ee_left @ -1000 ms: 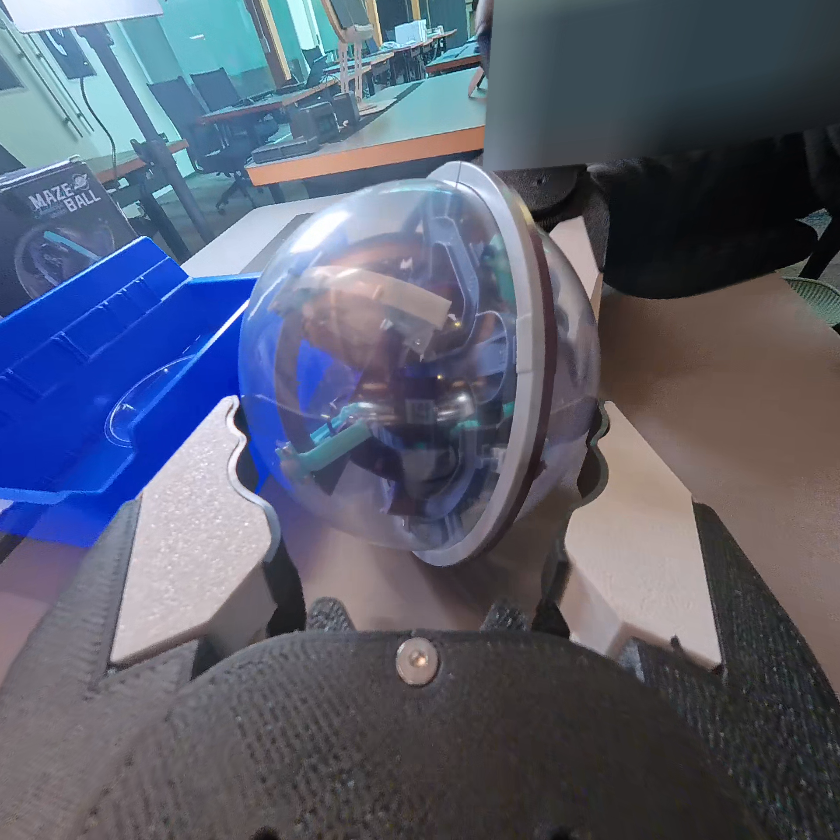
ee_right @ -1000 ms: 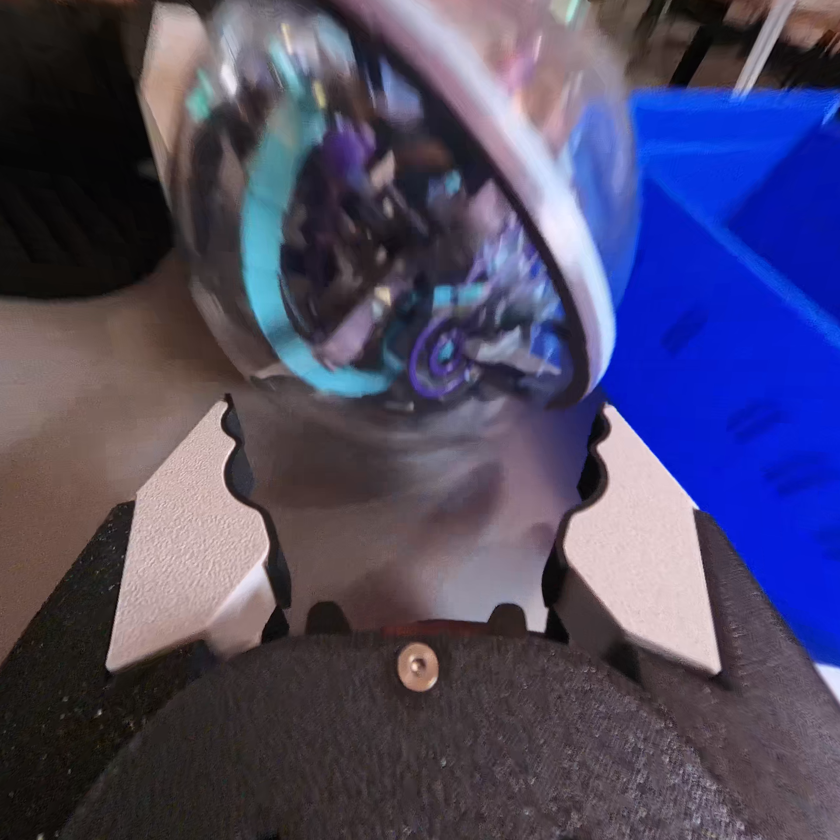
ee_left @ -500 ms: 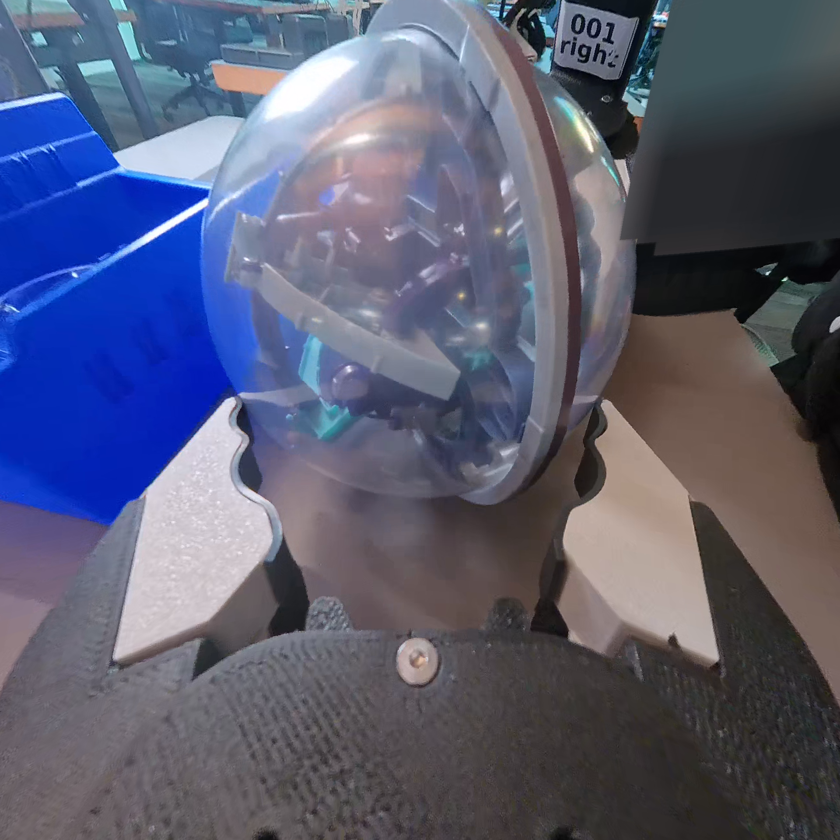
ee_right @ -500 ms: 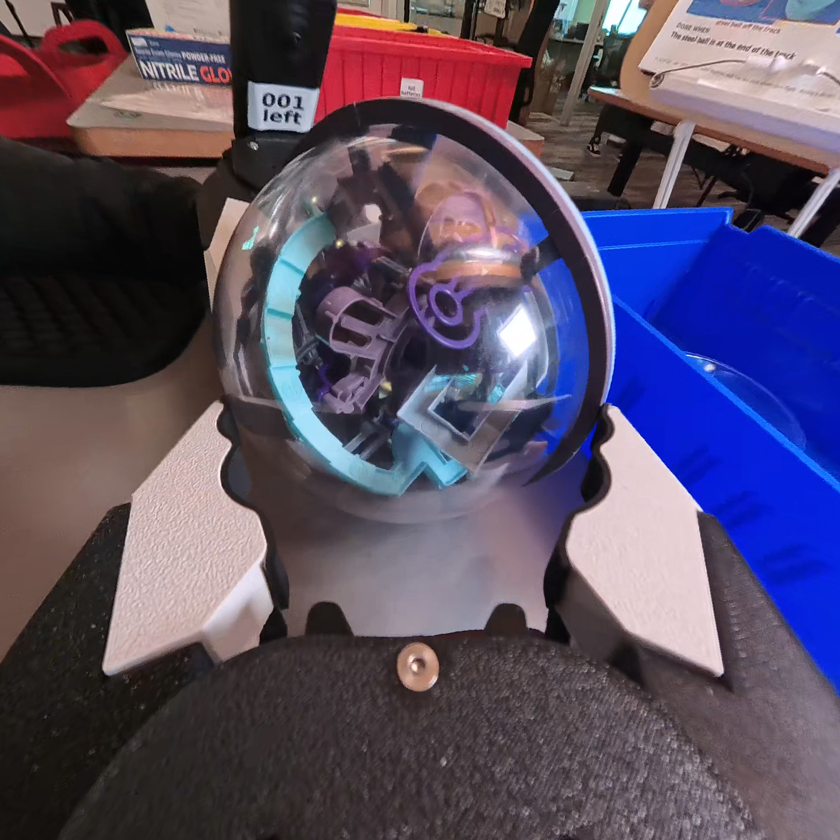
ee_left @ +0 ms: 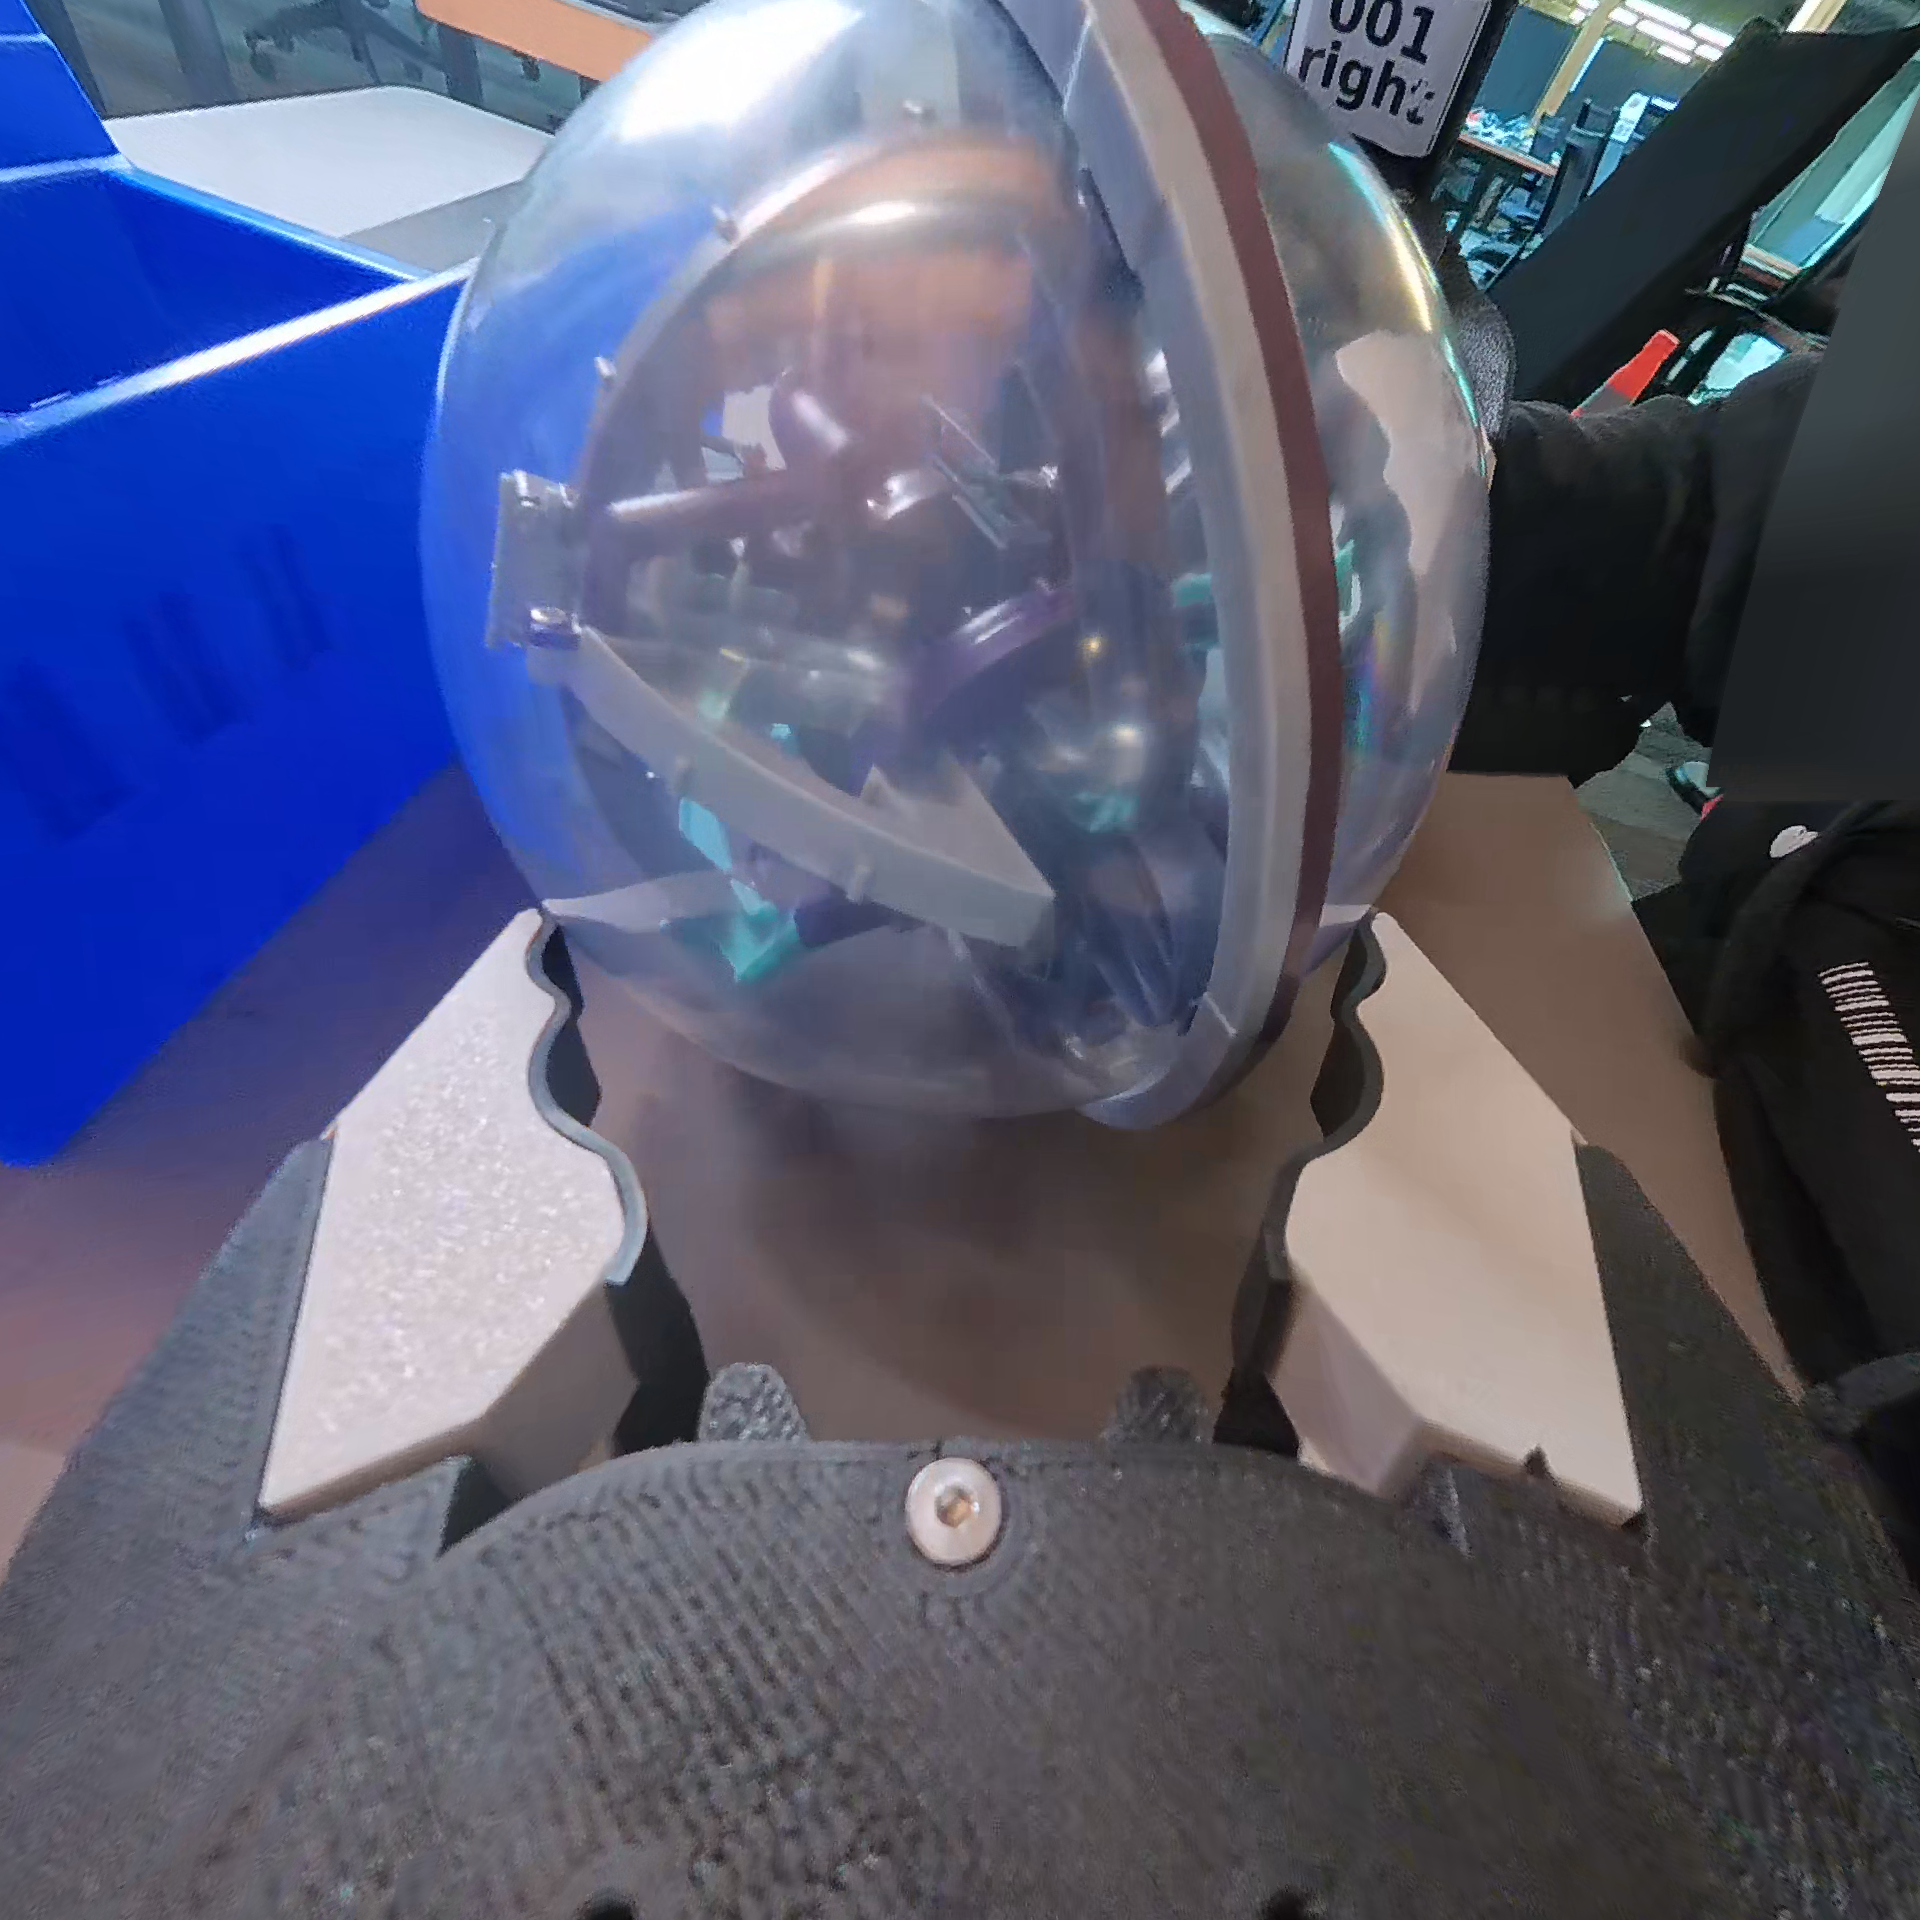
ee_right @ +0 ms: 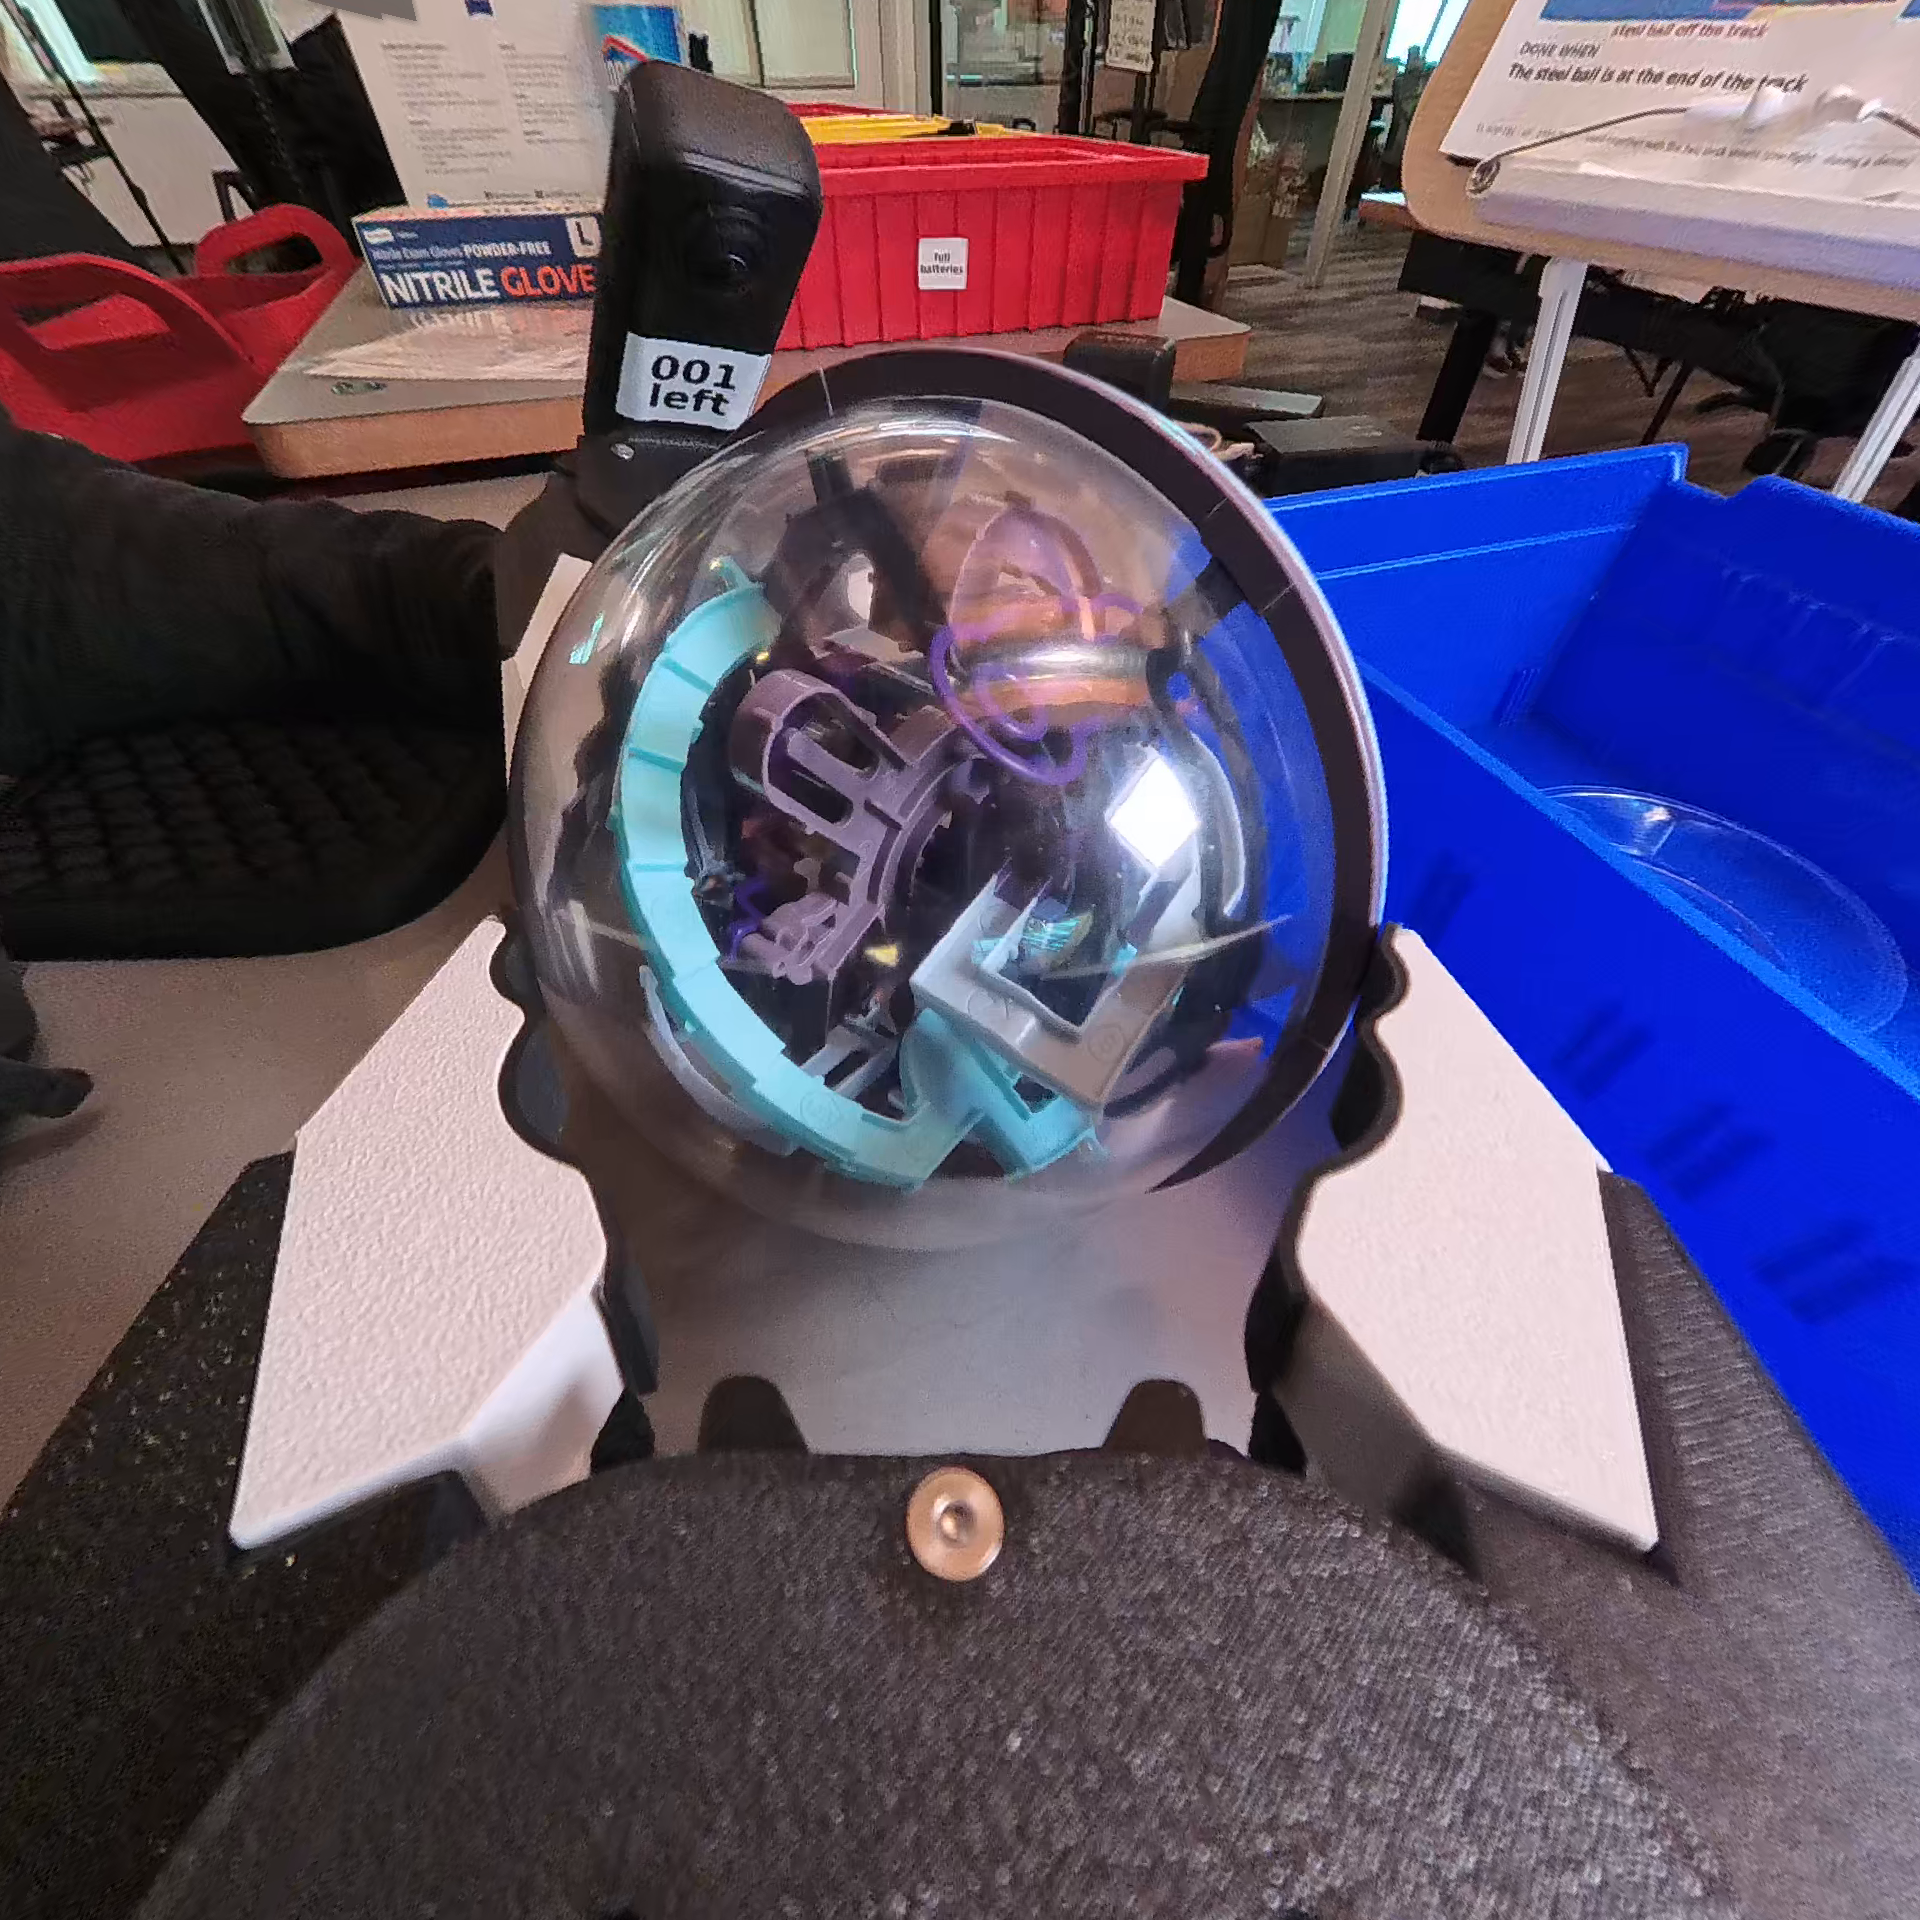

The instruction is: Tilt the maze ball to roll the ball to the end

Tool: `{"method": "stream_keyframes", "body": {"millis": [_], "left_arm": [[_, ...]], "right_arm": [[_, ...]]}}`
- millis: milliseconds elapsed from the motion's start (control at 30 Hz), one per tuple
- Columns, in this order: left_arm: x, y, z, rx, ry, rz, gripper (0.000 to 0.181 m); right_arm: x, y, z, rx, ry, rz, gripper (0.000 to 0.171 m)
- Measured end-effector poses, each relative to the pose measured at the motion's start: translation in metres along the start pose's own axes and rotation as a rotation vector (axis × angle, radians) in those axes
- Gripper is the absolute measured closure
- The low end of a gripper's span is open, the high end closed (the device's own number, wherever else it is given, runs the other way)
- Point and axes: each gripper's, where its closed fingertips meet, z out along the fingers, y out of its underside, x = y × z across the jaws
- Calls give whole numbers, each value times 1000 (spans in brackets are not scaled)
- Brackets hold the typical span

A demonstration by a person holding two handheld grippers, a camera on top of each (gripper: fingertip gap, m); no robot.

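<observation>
One maze ball (ee_left: pixel 935 540), two hand-held grippers, left (ee_left: pixel 951 997), right (ee_right: pixel 940 997), one blue bin (ee_right: pixel 1662 831)

Both grippers look the same: the left gripper (ee_left: pixel 956 1039) and right gripper (ee_right: pixel 940 1049) have a rough black 3D-printed body with one silver screw (ee_left: pixel 953 1509) in the middle, and pale grey blocky fingers (ee_right: pixel 416 1236) with wavy black inner edges. The person's sleeve (ee_left: pixel 1621 582) is black.

Bright even indoor light, white glare patch on maze ball (ee_right: pixel 940 810) dome (right wrist view), left wrist view slightly soft, wide-angle edge bending.
</observation>
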Motion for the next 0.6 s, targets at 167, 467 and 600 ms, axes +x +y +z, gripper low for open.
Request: {"method": "stream_keyframes", "body": {"millis": [167, 467, 600], "left_arm": [[0, -1, 0, 8, -12, 3, 39], [0, -35, -13, 144, -160, 301, 39], [-4, -33, -8, 133, -173, 282, 39]], "right_arm": [[1, 0, 0, -2, -8, 10, 22], [3, -6, 3, 23, -35, 60, 25], [6, -7, 3, 30, -32, 82, 25]]}}
